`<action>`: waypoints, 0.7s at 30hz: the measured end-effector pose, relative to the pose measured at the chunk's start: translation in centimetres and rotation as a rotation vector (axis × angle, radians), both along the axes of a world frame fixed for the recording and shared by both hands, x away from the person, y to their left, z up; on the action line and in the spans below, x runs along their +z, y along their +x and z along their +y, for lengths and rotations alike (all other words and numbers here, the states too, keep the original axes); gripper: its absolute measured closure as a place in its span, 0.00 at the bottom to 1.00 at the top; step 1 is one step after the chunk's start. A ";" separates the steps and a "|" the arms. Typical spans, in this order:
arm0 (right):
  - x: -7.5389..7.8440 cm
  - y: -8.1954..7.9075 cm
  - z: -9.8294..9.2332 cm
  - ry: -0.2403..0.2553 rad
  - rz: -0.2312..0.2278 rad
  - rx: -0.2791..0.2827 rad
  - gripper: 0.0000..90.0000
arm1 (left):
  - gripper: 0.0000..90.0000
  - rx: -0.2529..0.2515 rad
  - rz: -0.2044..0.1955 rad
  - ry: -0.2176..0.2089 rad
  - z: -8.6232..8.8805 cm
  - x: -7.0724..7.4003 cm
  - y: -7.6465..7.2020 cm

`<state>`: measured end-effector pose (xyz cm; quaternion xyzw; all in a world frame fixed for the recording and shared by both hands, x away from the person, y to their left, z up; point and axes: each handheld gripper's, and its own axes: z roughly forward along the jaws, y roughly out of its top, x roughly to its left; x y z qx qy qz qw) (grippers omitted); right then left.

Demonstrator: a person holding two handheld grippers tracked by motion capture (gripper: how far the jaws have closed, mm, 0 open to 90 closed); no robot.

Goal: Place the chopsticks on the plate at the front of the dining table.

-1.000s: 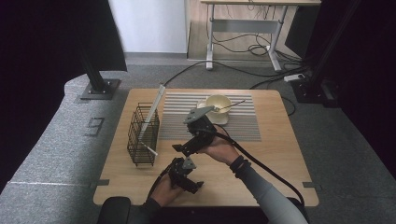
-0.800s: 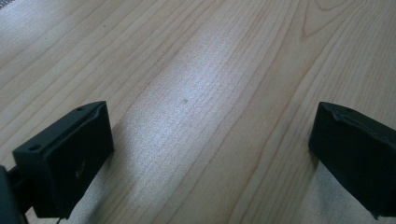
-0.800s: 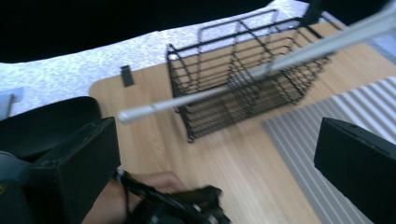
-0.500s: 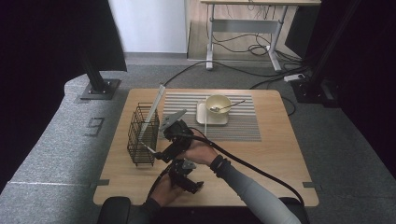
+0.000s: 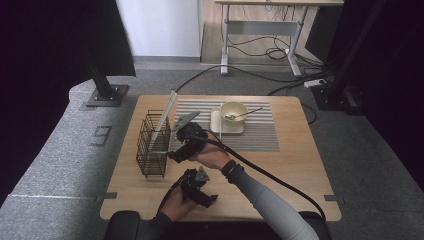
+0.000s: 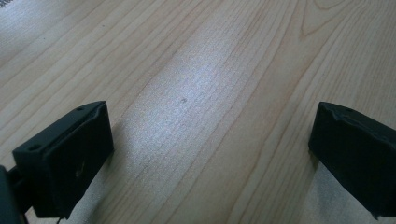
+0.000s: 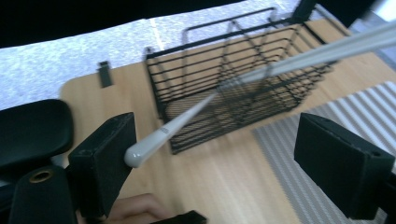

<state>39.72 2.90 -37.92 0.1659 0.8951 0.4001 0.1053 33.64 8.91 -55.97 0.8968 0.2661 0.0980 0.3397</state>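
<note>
Seen from above: a light wooden table [image 5: 280,170] on grey carpet. At its left, a black wire basket [image 5: 151,145] with a flat white plate [image 5: 163,120] leaning upright inside and rising past the rim. Just beside the basket, the right gripper [image 5: 176,156], held by a hand [image 5: 212,157] in a grey sleeve. In the right gripper view, jaws spread wide, gripping nothing, with a white rod-like handle [image 7: 159,136] crossing between them, its rounded tip close to one jaw; contact cannot be told. Near the front edge, the left gripper [image 5: 200,192], jaws released, wide apart over bare wood. On a striped mat [image 5: 260,135], a cream bowl [image 5: 234,112] holding a spoon [image 5: 247,113], standing on a white tray [image 5: 217,125].
</note>
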 end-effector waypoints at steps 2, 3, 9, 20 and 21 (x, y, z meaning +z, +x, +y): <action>-0.2 0.7 0.0 -0.002 0.002 -0.019 0.18 | 0.00 0.001 0.000 -0.001 0.0 0.0 0.0; -0.4 0.9 0.0 -0.006 0.001 -0.031 0.19 | 0.00 0.001 0.000 -0.002 0.0 0.0 0.0; -1.5 2.0 0.5 0.016 0.017 -0.025 0.34 | 0.00 -0.004 0.003 -0.002 0.0 0.0 0.0; -2.1 2.1 1.0 0.061 -0.022 0.038 0.83 | 0.00 -0.006 0.002 -0.001 0.0 0.0 0.0; -2.1 2.0 1.0 0.061 -0.032 0.043 0.87 | 0.00 -0.006 0.002 -0.001 0.0 0.0 0.0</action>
